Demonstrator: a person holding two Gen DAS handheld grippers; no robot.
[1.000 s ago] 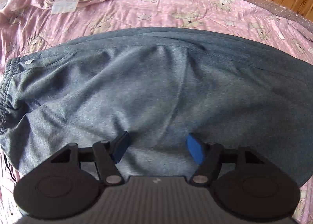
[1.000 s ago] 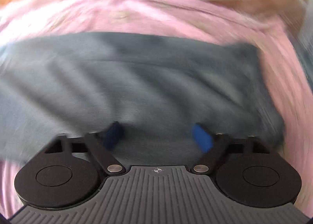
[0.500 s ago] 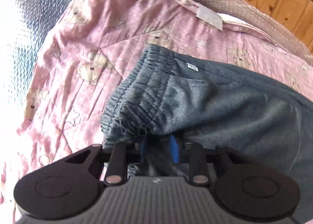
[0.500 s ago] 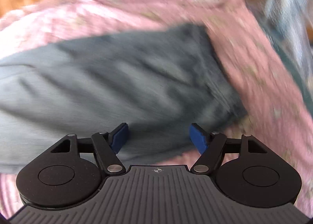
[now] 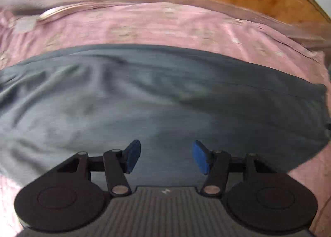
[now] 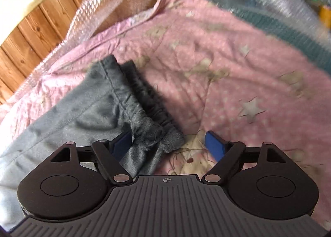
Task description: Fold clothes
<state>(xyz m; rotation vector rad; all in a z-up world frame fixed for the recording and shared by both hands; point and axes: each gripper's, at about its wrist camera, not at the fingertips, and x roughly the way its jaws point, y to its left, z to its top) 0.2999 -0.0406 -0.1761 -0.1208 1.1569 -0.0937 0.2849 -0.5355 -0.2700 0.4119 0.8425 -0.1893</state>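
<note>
The grey sweatpants (image 5: 157, 100) lie lengthwise across the pink quilt (image 6: 238, 67), apparently laid leg over leg, with the crosswise folds left. The left gripper (image 5: 164, 157) and right gripper (image 6: 168, 144) gape wide, holding nothing, the right at the near cuff (image 6: 157, 133).

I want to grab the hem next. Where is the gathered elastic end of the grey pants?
In the right wrist view, the elastic end lies centre-left on the pink quilt, between the open right gripper fingers.
</note>
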